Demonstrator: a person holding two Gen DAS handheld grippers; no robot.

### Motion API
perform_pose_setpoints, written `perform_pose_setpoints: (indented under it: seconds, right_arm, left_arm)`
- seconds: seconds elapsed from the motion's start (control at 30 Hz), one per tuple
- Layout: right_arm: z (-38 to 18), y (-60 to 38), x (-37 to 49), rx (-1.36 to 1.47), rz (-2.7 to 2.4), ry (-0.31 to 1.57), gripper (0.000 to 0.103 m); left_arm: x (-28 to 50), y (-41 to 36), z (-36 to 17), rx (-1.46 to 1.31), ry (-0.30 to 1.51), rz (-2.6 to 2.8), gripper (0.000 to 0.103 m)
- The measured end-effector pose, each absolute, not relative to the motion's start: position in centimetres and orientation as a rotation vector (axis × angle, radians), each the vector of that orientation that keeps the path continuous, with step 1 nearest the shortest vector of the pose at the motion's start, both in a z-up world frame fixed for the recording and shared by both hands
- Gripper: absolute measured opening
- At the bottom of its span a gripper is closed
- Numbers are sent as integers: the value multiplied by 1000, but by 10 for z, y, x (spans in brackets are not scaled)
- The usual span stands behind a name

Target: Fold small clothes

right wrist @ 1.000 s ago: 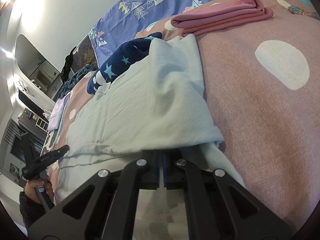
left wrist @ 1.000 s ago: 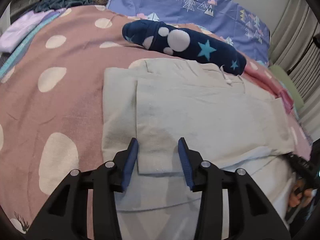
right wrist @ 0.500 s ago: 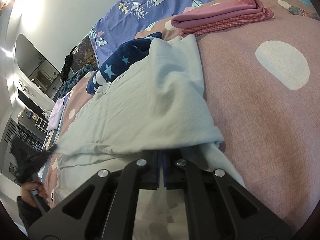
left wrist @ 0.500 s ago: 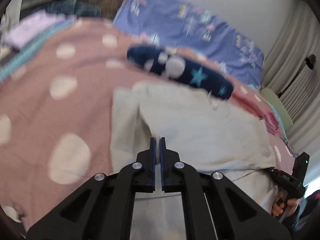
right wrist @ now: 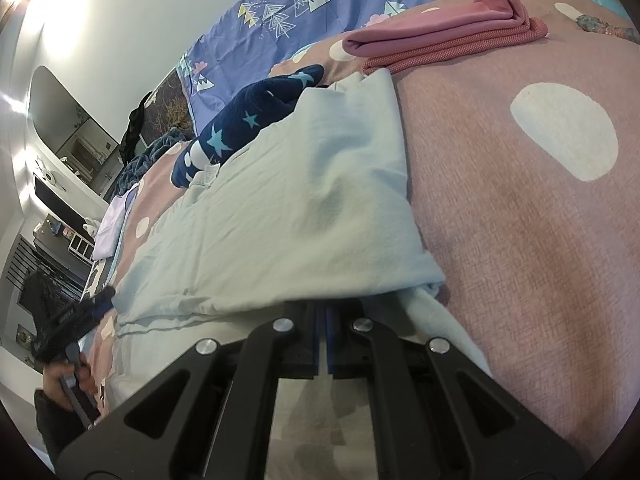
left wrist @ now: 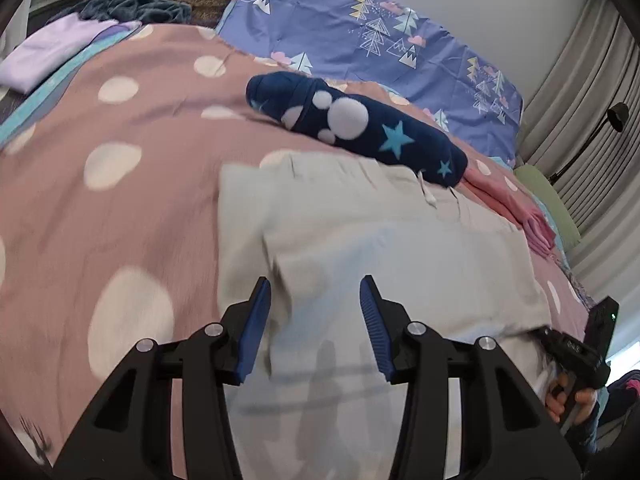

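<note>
A pale blue garment (left wrist: 400, 264) lies folded over on the pink dotted bedspread (left wrist: 120, 200). My left gripper (left wrist: 314, 312) hovers just above its near left part. Its jaws are opening, the cloth lies beneath them and nothing is pinched between the blue pads. My right gripper (right wrist: 325, 314) is shut at the garment's (right wrist: 288, 208) right edge. Its tips are tucked under the folded layer, which drapes over them. In the left wrist view the right gripper (left wrist: 568, 350) shows at the cloth's far right, with a hand on it.
A rolled navy garment (left wrist: 360, 128) with stars and white spots lies just beyond the pale one. Folded pink clothes (right wrist: 440, 40) sit to its right. A lilac piece (left wrist: 48, 52) lies far left. A purple patterned pillow (left wrist: 380, 40) lies behind.
My left gripper's jaws closed half a second ago and have sprung apart again, and the gripper has lifted slightly. The right gripper and its cloth edge have stayed put.
</note>
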State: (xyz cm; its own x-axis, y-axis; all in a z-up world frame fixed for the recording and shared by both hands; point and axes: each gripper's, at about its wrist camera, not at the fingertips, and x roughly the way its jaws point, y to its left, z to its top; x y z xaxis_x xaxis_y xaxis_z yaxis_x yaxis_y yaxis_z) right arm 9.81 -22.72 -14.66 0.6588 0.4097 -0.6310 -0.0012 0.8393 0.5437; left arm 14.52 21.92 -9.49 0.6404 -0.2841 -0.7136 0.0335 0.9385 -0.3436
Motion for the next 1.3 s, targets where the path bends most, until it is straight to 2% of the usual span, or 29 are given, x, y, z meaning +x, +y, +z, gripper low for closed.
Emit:
perform_pose_setpoints:
  seconds: [0.23, 0.3, 0.37, 0.53, 0.6, 0.67, 0.8, 0.87, 1.0, 1.13, 1.23, 1.3]
  right_arm:
    - [-147, -228, 98, 543, 247, 828, 2]
    - [-147, -228, 99, 544, 247, 828, 2]
    - [-147, -228, 98, 545, 248, 828, 2]
    - [-147, -228, 97, 546, 248, 828, 2]
    - [-147, -228, 97, 547, 248, 828, 2]
    - [-147, -229, 98, 547, 248, 828, 2]
    - [-147, -229, 98, 548, 248, 828, 2]
    - [-147, -229, 98, 548, 248, 828, 2]
    - [-147, -229, 98, 548, 248, 828, 2]
    - [-147, -229, 98, 548, 249, 828, 2]
    - [-147, -229, 98, 546, 247, 829, 2]
    - [-147, -230, 98, 546, 247, 828, 2]
  left_arm:
    - [195, 211, -109, -209, 958, -135, 47]
    - [198, 207, -110, -174, 966, -128, 41]
    - [195, 202, -107, -154, 956, -146, 23]
    - [188, 200, -98, -107, 927, -118, 24]
    - [190, 204, -98, -101, 931, -108, 27]
    - [195, 206, -103, -94, 958, -110, 36]
    - [193, 193, -109, -19, 965, -154, 37]
    - [189, 188, -106, 11, 945, -156, 18]
    - [181, 185, -80, 60, 825, -91, 15]
    - [191, 195, -80, 95, 846, -5, 19]
    - [189, 198, -88, 90, 886, 25, 45]
    - [179, 193, -85, 77, 860, 19, 45]
